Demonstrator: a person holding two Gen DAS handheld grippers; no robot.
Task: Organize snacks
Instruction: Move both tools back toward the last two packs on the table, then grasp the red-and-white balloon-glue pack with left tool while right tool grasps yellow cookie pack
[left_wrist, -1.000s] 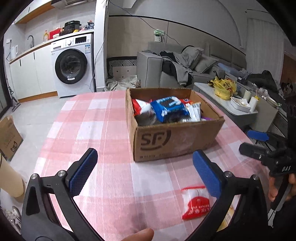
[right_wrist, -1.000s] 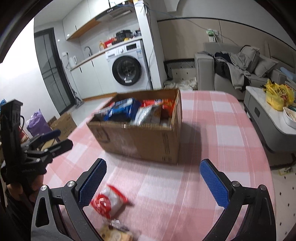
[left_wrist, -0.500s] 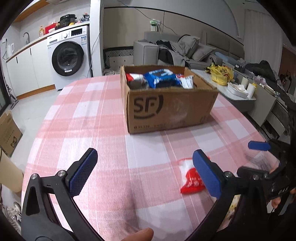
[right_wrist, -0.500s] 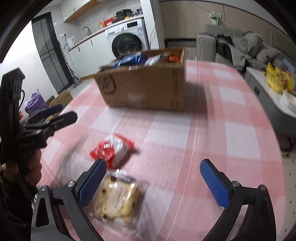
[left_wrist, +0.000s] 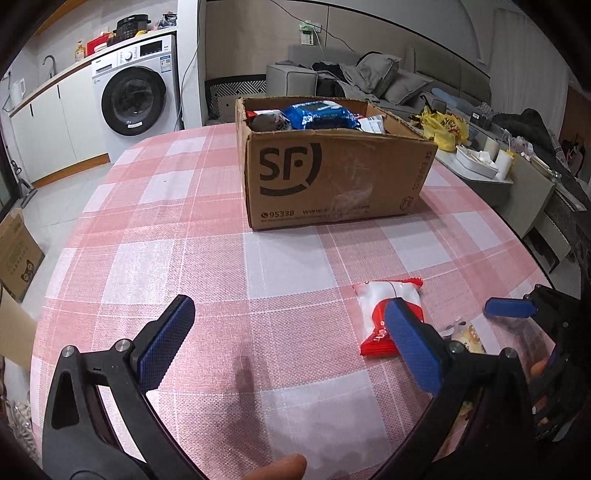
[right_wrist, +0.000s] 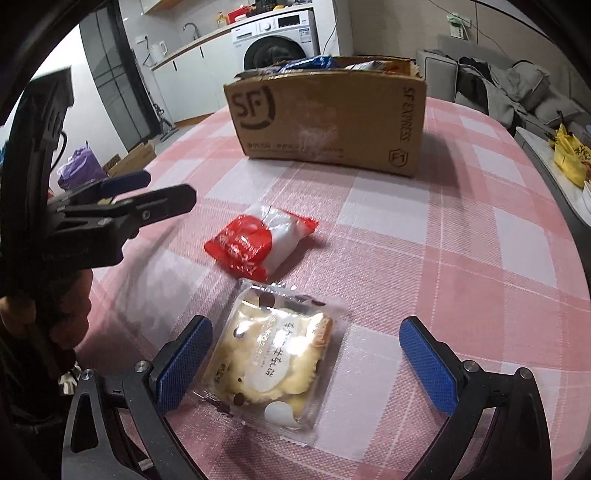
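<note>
right now the biscuit packet lies between the wide-open fingers of the right gripper, nearer than the left gripper, also spread apart, beside the red packet.

Two loose snack packets lie on the table: one red-and-white packet and one clear biscuit packet. One cardboard box holds several more packets; their number is unclear.
</note>
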